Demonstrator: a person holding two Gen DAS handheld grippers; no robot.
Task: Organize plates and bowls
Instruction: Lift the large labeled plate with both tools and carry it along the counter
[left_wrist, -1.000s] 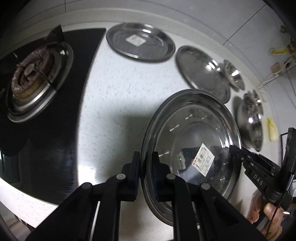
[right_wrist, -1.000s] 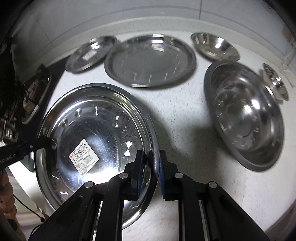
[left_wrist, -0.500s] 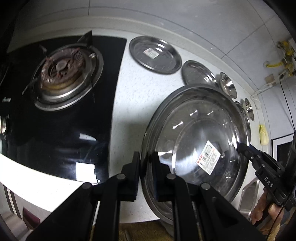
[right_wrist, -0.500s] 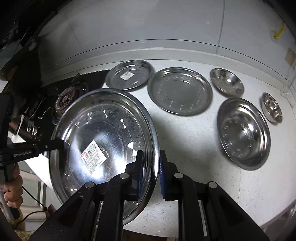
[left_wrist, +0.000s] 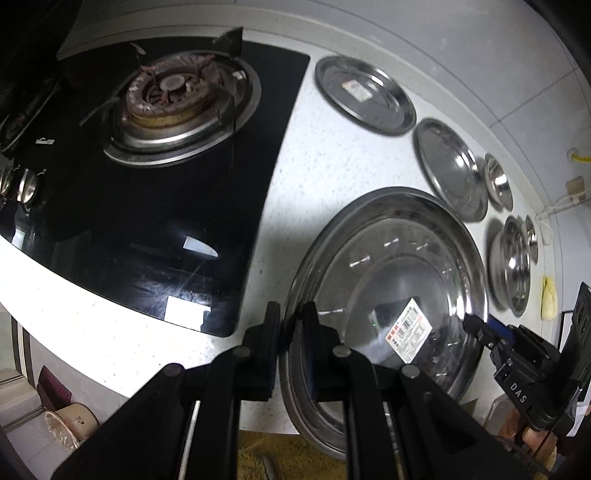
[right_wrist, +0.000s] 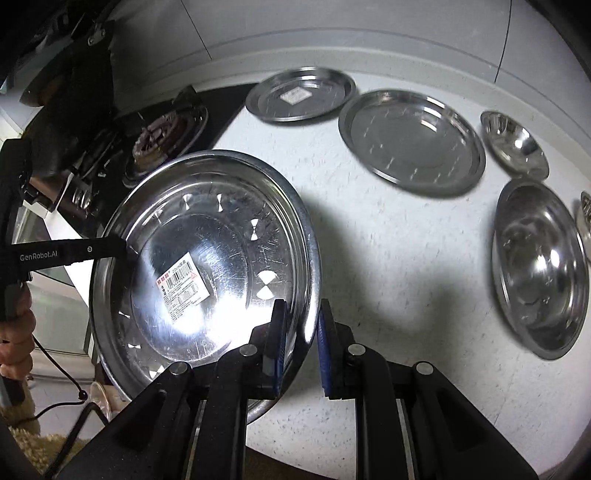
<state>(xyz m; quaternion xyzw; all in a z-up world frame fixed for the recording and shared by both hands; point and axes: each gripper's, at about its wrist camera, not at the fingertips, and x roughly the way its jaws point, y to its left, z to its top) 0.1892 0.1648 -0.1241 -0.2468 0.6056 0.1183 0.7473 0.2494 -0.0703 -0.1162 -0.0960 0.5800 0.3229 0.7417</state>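
Note:
A large steel plate (left_wrist: 388, 266) (right_wrist: 207, 236) with a barcode sticker is held in the air over the counter's front edge. My left gripper (left_wrist: 291, 332) is shut on its left rim; my right gripper (right_wrist: 299, 332) is shut on its right rim. On the counter lie a small stickered plate (left_wrist: 364, 94) (right_wrist: 299, 94), a mid-size plate (left_wrist: 448, 168) (right_wrist: 412, 140), a small bowl (left_wrist: 498, 181) (right_wrist: 513, 142), a large bowl (left_wrist: 511, 258) (right_wrist: 539, 266) and a tiny bowl (left_wrist: 532, 232) (right_wrist: 585, 206).
A black gas hob (left_wrist: 159, 158) (right_wrist: 155, 136) with a burner lies left of the white counter (left_wrist: 332, 162) (right_wrist: 388, 258). A tiled wall runs behind. A yellow cloth (left_wrist: 548, 299) lies at the far right. The floor shows below the counter edge.
Both grippers have lifted the large plate off the counter and drawn it back toward the front edge. The other dishes have not moved.

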